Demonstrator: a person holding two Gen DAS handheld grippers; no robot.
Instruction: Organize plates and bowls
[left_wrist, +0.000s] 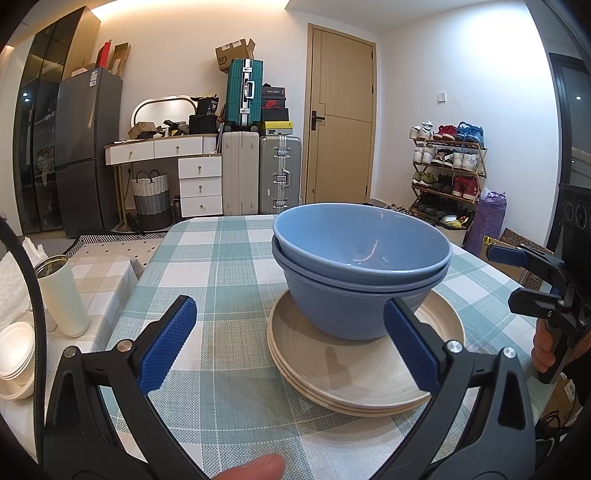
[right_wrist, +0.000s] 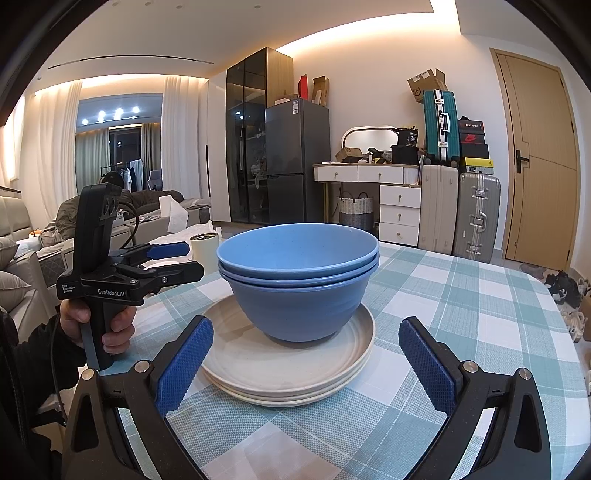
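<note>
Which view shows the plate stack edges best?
Right wrist: the cream plate stack shows its full front rim, layers separable, under the blue bowls. In the left wrist view the stack is partly hidden by the left claw's right finger.

The left gripper (right_wrist: 173, 254), seen from the right wrist camera, carries white lettering on its black body: "GenRobot.AI" along the side and, smaller, "Data Acquisition System" near the back. A cardboard box (right_wrist: 424, 86) on top of the teal suitcase (right_wrist: 439, 127) shows the letters "SF" in a black logo. A black shoebox (right_wrist: 472, 138) beside that suitcase bears a red Nike swoosh. A black box (right_wrist: 406, 138) on the dresser shows the number "38". Other labels are too small to read.
</note>
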